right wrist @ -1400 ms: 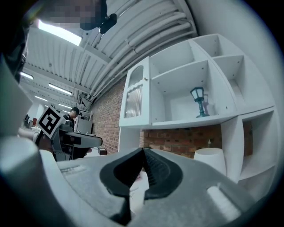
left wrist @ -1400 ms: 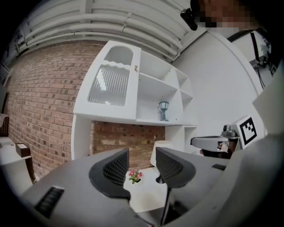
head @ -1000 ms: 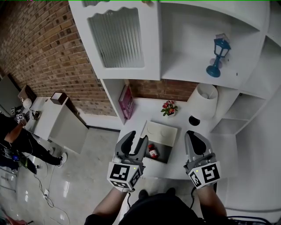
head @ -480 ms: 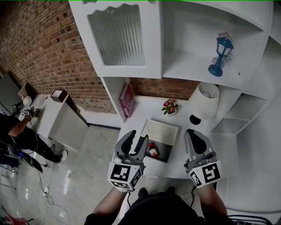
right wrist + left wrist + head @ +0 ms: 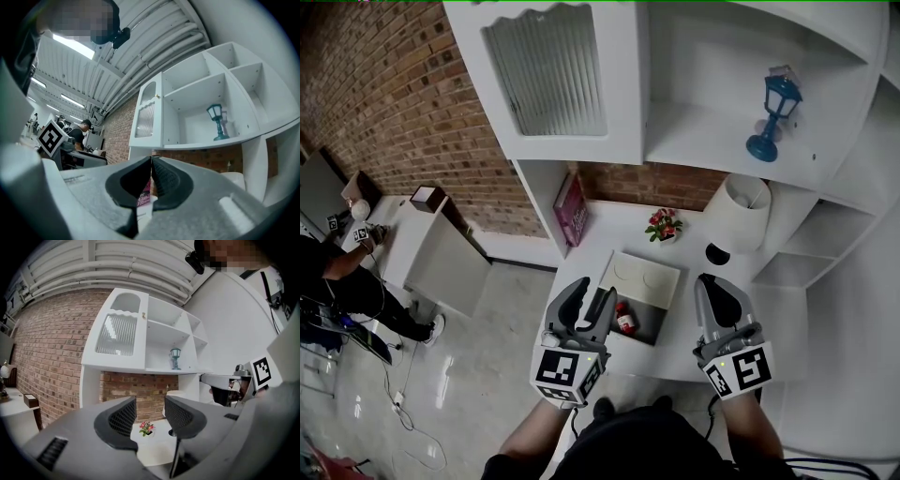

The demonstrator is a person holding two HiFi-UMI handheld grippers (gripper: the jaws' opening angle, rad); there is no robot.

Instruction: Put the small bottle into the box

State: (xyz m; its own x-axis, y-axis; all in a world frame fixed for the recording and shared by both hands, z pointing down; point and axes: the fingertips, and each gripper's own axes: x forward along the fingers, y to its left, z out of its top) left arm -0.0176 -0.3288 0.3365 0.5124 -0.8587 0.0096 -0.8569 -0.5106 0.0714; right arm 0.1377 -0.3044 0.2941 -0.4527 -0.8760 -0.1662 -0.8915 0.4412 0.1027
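While the left claw (image 5: 589, 299) hangs with its jaws apart and empty at the bench's (image 5: 619, 234) front edge, the small bottle (image 5: 624, 320) sits inside the open box (image 5: 649, 327) — by its left wall — and the right claw (image 5: 713, 287), pressed together on nothing, hovers just right of the box.

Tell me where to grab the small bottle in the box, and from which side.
Probably take the bottle across its middle, coming down from above: it sits inside the box, near the left wall, so a sideways approach looks blocked. The open left claw is right beside it and best placed. Whether the bottle stands or lies is too small to tell.
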